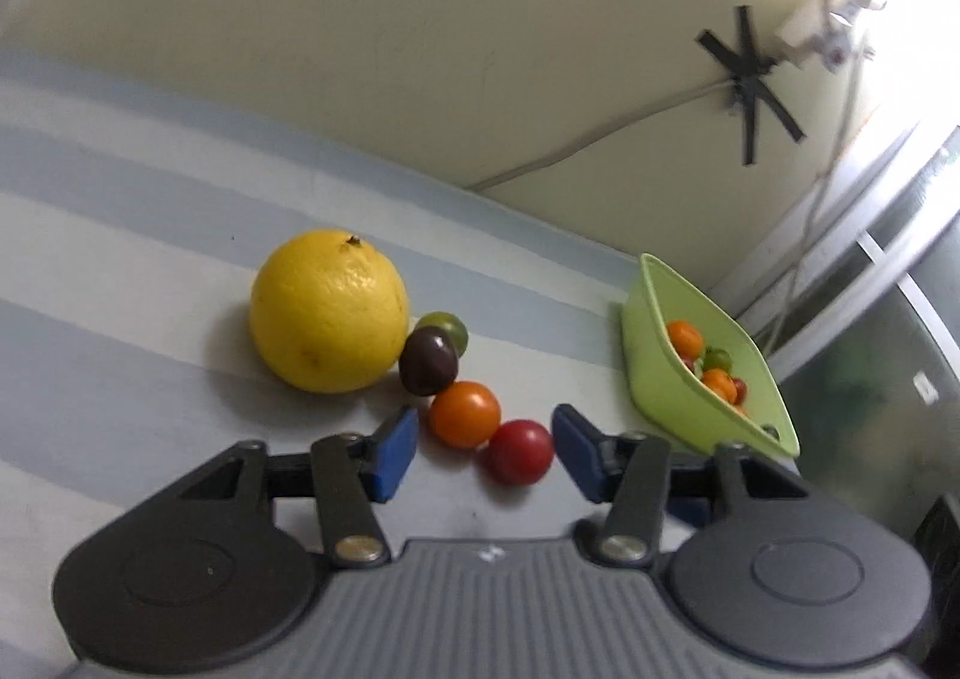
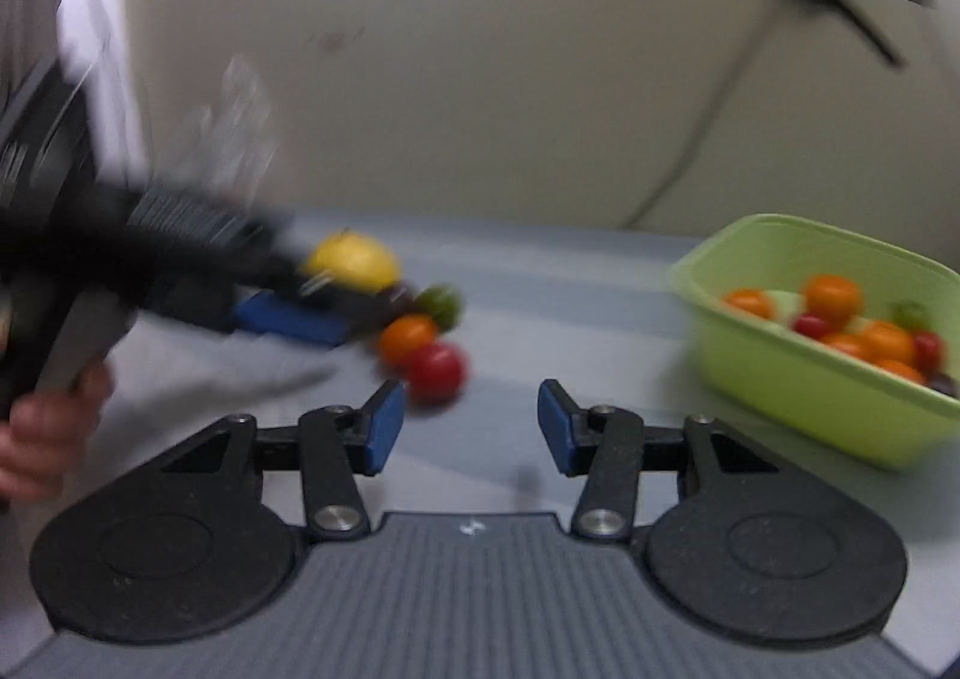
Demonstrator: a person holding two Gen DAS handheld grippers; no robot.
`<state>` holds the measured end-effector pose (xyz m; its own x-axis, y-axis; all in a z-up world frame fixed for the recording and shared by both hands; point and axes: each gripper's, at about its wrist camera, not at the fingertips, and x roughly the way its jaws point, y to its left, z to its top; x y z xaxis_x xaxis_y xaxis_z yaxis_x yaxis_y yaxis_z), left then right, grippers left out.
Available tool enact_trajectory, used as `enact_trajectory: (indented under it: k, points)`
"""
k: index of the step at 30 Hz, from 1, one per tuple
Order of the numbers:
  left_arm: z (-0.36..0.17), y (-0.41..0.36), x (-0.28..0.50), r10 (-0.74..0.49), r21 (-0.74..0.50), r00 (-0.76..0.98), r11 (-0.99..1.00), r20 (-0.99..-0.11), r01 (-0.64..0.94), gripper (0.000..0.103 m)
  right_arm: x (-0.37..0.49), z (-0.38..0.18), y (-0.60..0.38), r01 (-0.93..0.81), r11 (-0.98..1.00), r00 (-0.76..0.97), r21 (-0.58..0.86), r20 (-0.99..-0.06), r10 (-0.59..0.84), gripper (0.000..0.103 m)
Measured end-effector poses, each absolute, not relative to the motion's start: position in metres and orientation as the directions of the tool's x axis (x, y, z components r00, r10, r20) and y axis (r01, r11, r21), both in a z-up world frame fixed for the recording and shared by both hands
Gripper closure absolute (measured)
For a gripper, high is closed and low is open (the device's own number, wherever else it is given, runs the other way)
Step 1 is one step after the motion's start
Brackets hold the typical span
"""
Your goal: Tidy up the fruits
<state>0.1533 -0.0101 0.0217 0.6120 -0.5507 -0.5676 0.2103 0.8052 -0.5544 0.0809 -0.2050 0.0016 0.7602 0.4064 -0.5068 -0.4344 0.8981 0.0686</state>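
My left gripper (image 1: 485, 451) has its jaws apart, the blue pads pressing on nothing. The red tomato (image 1: 519, 451) lies on the cloth between them, nearer my right-hand pad, and I cannot tell whether that pad brushes it. I take that red tomato as my landmark. Touching it on the far left side is the orange tomato (image 1: 465, 413), just beyond my left-hand pad's tip. Farther along the same line from the red tomato comes the dark purple tomato (image 1: 428, 362), then the green tomato (image 1: 447, 326) half hidden behind it. The big yellow citrus fruit (image 1: 329, 311) sits beyond and left of the red tomato, touching the purple one.

My right gripper (image 2: 463, 425) also stands with jaws apart and nothing between them. The red tomato lies just beyond its left-hand pad, apart from it. In the blurred right wrist view, my left gripper reaches in from the left toward the loose row, held by my left hand (image 2: 45, 442).

Well to the right of the red tomato stands the light green bin (image 1: 654, 373), holding more small orange, red and green tomatoes. All of it rests on the pale blue and white striped cloth (image 1: 120, 259). Far behind the red tomato, on the cream wall (image 1: 420, 48), crossed strips of black tape (image 1: 750, 78) pin a white cable (image 1: 576, 144).
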Motion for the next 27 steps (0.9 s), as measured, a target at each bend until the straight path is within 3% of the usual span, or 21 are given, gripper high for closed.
enact_trajectory:
  k: [6, 8, 9, 17, 27]
  points:
    - [0.007, -0.034, 0.174, -0.534, -0.543, 0.602, 0.818, -0.594, 0.19, 0.046, 0.116, -0.004, -0.187, -0.429, 0.902, 0.74, 0.046, -0.555, 0.38, 0.051]
    - [0.008, -0.042, 0.175, -0.505, -0.51, 0.62, 0.839, -0.6, 0.19, 0.057, 0.119, -0.006, -0.186, -0.441, 0.896, 0.72, 0.054, -0.575, 0.389, 0.057]
    - [0.008, -0.044, 0.174, -0.49, -0.491, 0.626, 0.85, -0.607, 0.189, 0.072, 0.118, -0.008, -0.185, -0.445, 0.894, 0.713, 0.055, -0.583, 0.39, 0.069]
    - [0.008, -0.038, 0.124, -0.525, -0.473, 0.602, 0.841, -0.601, 0.262, 0.073, 0.059, -0.001, -0.208, -0.446, 0.893, 0.732, 0.059, -0.549, 0.403, 0.072]
    - [0.012, -0.037, 0.009, -0.559, -0.331, 0.58, 0.826, -0.593, 0.457, 0.072, -0.036, -0.005, -0.252, -0.316, 0.944, 0.799, 0.092, -0.51, 0.317, 0.072]
